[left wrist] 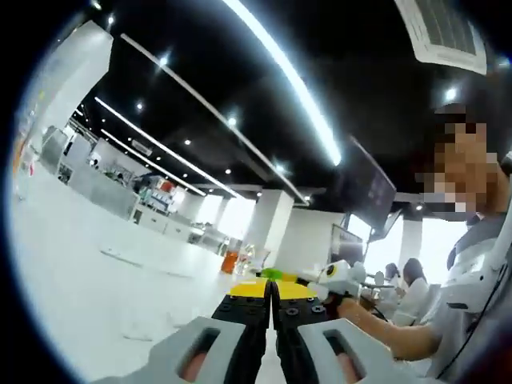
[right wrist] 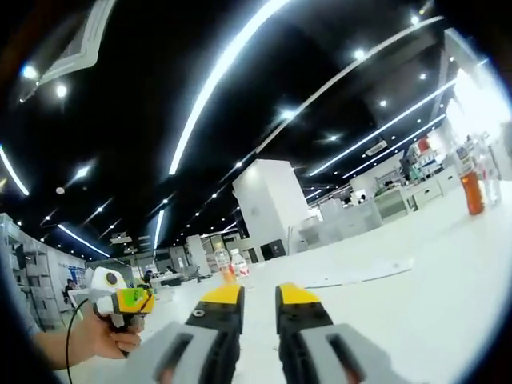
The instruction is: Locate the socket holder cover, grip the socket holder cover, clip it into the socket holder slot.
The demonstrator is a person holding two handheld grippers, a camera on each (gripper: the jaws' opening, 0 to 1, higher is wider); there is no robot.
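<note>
**Both tools raised, cover yet to be found**

The left tool (left wrist: 272, 308) points up across a bright white worktop (left wrist: 96, 272) toward the ceiling lights, its yellow-tipped jaws pressed together with nothing between them. In the right gripper view, the right tool (right wrist: 258, 308) stands with a narrow gap between its jaws, also empty, and the left tool appears at lower left, held in a person's hand (right wrist: 100, 336). An orange bottle (right wrist: 472, 192) stands far off on the worktop.

The step in hand looks to be the first one: locating the socket holder cover. Neither the cover nor the socket holder slot can be made out in either view, so where they lie and how they look cannot be told. To do this step well, the person would probably need to tilt both tools down toward the worktop, and open one tool's jaws before approaching the cover.
</note>
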